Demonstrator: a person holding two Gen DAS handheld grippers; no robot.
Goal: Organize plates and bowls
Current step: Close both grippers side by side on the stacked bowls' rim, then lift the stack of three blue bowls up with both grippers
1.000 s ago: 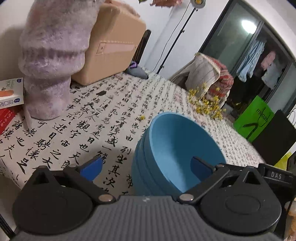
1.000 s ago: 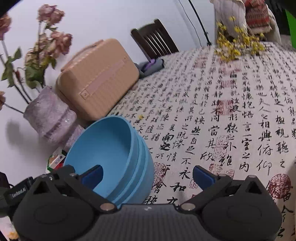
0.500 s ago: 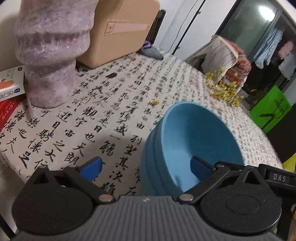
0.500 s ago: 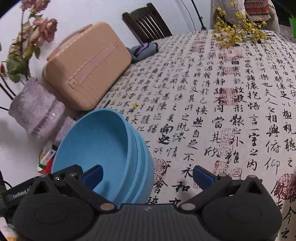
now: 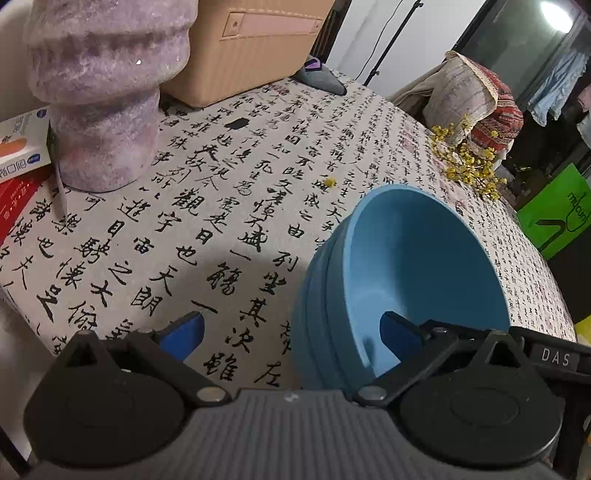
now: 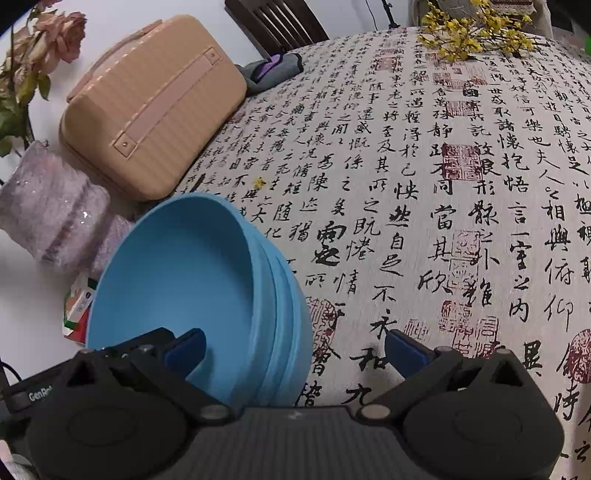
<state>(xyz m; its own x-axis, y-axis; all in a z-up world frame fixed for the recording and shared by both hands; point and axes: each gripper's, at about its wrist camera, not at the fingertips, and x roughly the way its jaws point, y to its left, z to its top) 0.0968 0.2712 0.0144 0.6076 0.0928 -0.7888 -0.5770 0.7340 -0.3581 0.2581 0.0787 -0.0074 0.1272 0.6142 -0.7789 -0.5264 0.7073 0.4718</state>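
Nested stack of blue bowls (image 5: 417,266) low and right of centre in the left wrist view, tilted above the calligraphy-cloth table (image 5: 221,192). Left gripper (image 5: 291,332) spread wide across its rim, one finger inside, not clamped. Right gripper (image 6: 295,347) likewise wide apart, stack at lower left there.

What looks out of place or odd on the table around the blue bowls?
The stack of blue bowls looks tilted, not flat, with each gripper straddling its rim, one finger inside. One small yellow blossom lies loose on the tablecloth, away from the yellow flower sprig. Nothing looks spilled or broken.
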